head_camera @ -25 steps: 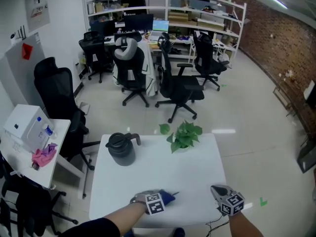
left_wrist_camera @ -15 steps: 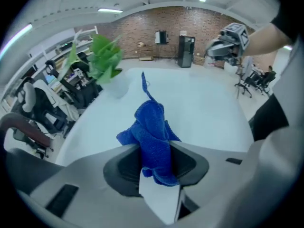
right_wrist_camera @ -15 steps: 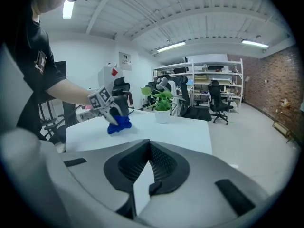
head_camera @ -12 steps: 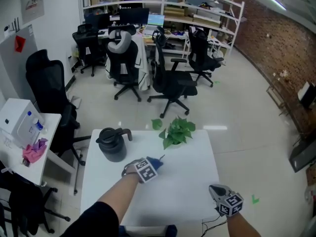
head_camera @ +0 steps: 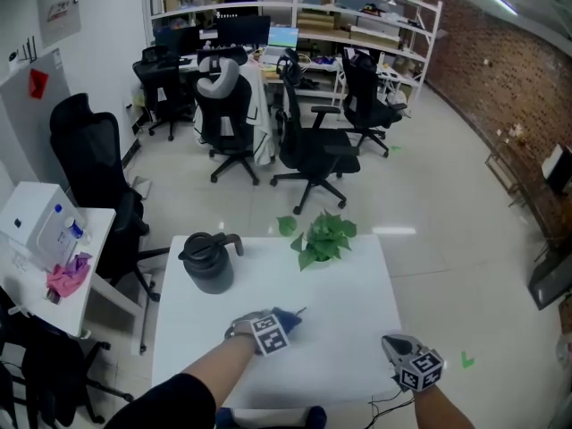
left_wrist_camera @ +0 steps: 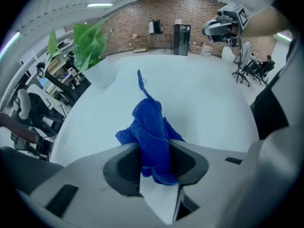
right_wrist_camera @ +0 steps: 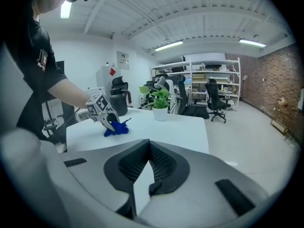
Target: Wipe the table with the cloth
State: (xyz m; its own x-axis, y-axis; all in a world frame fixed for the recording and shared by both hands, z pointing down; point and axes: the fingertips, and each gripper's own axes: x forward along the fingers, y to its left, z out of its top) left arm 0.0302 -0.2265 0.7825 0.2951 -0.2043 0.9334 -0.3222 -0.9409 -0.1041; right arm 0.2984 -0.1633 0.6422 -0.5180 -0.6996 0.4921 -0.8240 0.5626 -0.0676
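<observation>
The blue terry cloth looks soft, fuzzy and matt. The white rectangular desk is smooth with a faint sheen. The dark round jug looks matt. The pale floor is glossy, the red brick wall rough.

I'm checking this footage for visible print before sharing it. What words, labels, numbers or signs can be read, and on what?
No text is legible in any view.
Wall notice: printed, too small to read.
Red tag on the board: no legible print.
Bottle on the side table: label blurred.
Marker cubes: black-and-white square patterns, no letters.
Monitor at the back: too far to read.
</observation>
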